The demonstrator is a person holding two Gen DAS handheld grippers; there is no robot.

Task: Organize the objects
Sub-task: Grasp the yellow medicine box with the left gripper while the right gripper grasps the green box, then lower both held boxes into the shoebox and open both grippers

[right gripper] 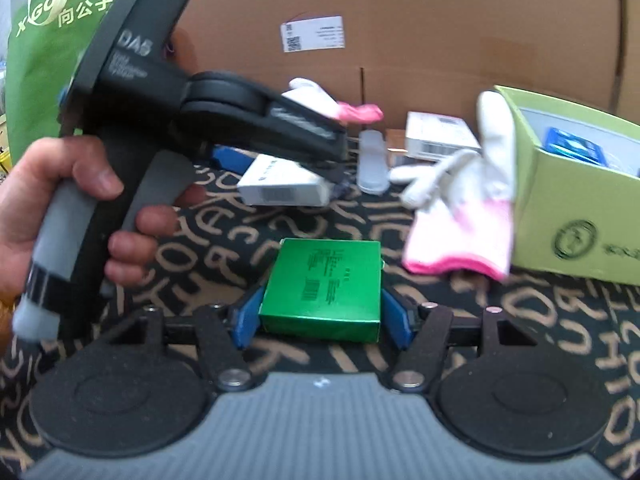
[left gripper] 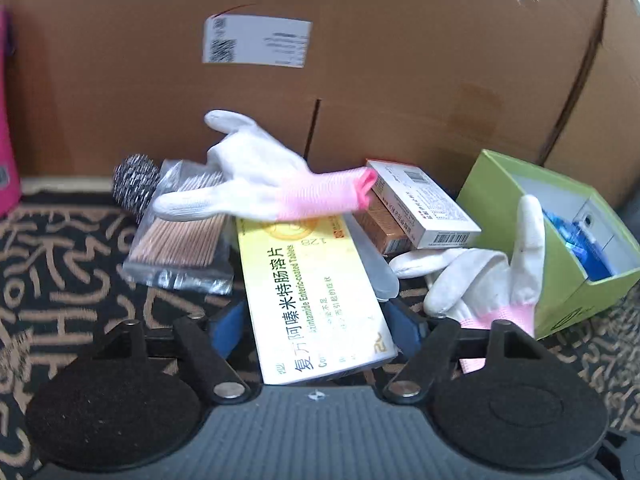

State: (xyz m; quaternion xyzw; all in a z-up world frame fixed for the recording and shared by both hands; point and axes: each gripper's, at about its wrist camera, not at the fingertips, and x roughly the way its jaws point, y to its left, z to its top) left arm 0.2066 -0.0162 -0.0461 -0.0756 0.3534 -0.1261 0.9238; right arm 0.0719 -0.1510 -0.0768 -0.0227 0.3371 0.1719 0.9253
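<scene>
My left gripper [left gripper: 320, 320] is shut on a yellow and white medicine box [left gripper: 316, 292], its blue pads against both long sides. In the right wrist view the left gripper [right gripper: 304, 168] holds that box [right gripper: 280, 186] just above the patterned cloth. My right gripper [right gripper: 320, 316] is shut on a green box [right gripper: 324, 292]. A white and pink glove [left gripper: 264, 184] lies over a bag of wooden sticks [left gripper: 180, 236]. A second glove [left gripper: 488, 280] leans on the open lime-green box [left gripper: 516, 196], which also shows in the right wrist view [right gripper: 576, 204].
A large cardboard box [left gripper: 360, 60] stands behind everything. A steel scourer [left gripper: 134, 184], a white carton [left gripper: 428, 208], an orange carton [left gripper: 380, 228] and a clear plastic case [left gripper: 376, 264] lie nearby. A green bag [right gripper: 52, 40] stands at left. Blue items [right gripper: 572, 146] fill the lime-green box.
</scene>
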